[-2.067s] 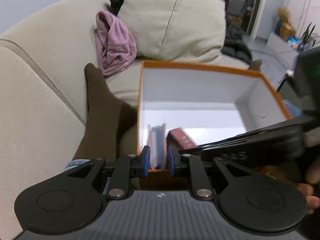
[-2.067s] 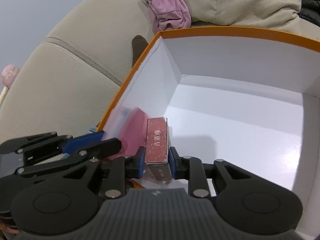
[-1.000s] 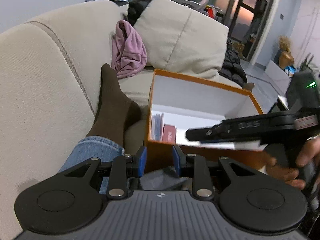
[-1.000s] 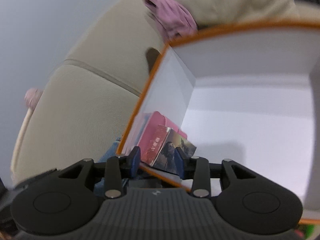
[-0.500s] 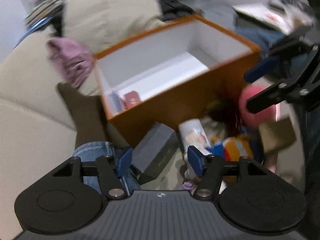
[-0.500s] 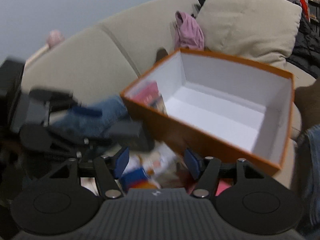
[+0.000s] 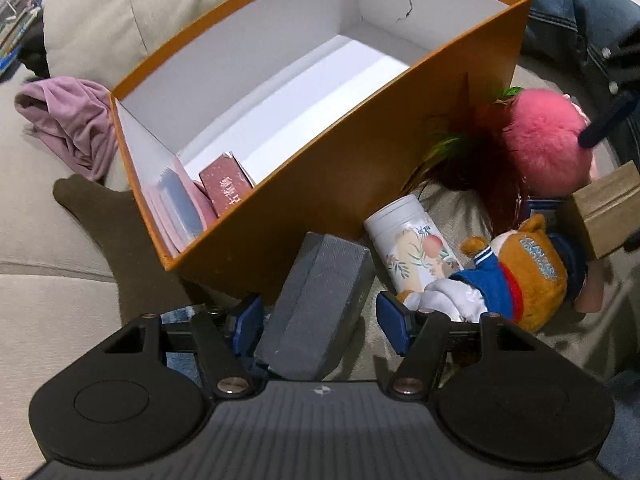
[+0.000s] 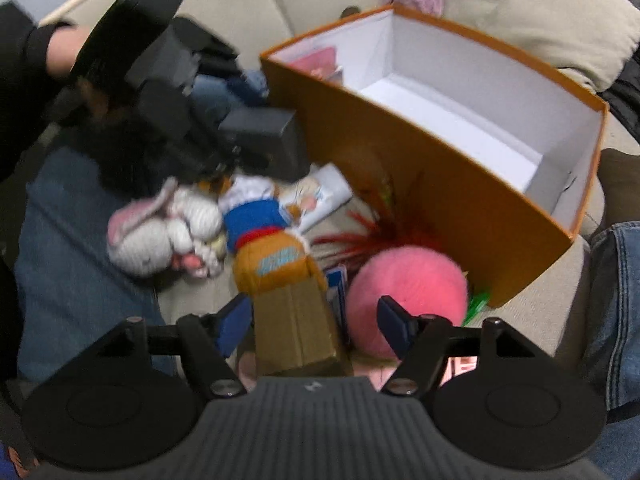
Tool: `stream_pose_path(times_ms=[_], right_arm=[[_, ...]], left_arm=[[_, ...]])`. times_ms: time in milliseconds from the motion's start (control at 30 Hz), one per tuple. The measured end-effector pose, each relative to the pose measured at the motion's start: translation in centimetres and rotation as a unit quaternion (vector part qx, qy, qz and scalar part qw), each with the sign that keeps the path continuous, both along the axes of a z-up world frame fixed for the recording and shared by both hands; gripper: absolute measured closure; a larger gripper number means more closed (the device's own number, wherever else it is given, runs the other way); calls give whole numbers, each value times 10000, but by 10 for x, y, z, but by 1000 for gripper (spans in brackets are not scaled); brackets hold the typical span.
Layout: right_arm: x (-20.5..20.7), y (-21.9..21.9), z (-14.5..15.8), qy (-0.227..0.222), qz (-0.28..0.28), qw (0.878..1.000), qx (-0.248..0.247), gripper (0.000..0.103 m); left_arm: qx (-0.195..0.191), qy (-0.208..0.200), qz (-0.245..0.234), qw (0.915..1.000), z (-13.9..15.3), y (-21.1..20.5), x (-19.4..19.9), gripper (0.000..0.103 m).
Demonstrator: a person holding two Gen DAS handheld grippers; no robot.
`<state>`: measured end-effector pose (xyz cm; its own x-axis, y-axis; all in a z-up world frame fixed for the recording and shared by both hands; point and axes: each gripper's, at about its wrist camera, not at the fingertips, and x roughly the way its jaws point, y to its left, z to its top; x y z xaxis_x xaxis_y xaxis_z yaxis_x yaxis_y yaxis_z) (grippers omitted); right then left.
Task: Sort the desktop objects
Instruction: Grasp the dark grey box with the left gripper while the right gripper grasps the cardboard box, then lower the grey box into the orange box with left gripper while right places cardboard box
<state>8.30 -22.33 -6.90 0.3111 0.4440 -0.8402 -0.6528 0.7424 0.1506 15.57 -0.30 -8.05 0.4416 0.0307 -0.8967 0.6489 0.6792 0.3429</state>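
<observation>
An orange box (image 7: 360, 168) with a white inside stands on the sofa; a pink booklet (image 7: 176, 208) and a dark red small box (image 7: 226, 194) stand at its left end. My left gripper (image 7: 320, 322) is open, its jaws either side of a grey case (image 7: 316, 300) in front of the box. My right gripper (image 8: 314, 326) is open around a brown cardboard block (image 8: 298, 328), beside a pink fluffy ball (image 8: 404, 284). A white tin (image 7: 412, 240) and a bear plush (image 7: 520, 268) lie between them. The orange box also shows in the right wrist view (image 8: 420, 168).
A white knitted rabbit (image 8: 160, 236) lies left of the bear plush (image 8: 268, 240). Red and green feathers (image 7: 460, 152) lean on the box front. A purple cloth (image 7: 72, 120) and beige cushions (image 7: 132, 12) lie behind the box. A dark sock foot (image 7: 104, 208) and jeans legs (image 8: 616, 304) flank the pile.
Both grippers let go of the booklet and red box inside the orange box, drew back, opened wide and dropped to the pile in front of it.
</observation>
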Motion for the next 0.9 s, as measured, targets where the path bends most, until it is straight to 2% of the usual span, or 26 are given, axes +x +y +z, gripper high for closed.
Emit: stream_pose_path(times_ms=[67, 167, 267, 333, 533, 733, 900], right_arm=[[-1, 2, -3, 4, 112, 9999, -48, 32], [-6, 8, -5, -17, 287, 9994, -207, 35], [-11, 11, -8, -96, 310, 9981, -525, 42], [-13, 9, -7, -68, 293, 9982, -526, 51], [-17, 2, 0, -109, 125, 9989, -448, 52], [-11, -9, 28, -246, -30, 9996, 153, 53], [9, -21, 63, -423, -341, 9938, 974, 53]], left_arm=[[18, 19, 31, 10000, -1, 1, 1, 45], [-13, 78, 110, 9999, 1, 1, -3, 53], [-23, 75, 173, 9998, 4, 0, -10, 59], [-86, 42, 319, 9994, 6, 0, -14, 61], [-557, -217, 972, 9935, 32, 7, -30, 64], [-1130, -493, 1104, 9862, 82, 3, -53, 64], [-1933, -662, 1261, 9707, 124, 1, -52, 64]])
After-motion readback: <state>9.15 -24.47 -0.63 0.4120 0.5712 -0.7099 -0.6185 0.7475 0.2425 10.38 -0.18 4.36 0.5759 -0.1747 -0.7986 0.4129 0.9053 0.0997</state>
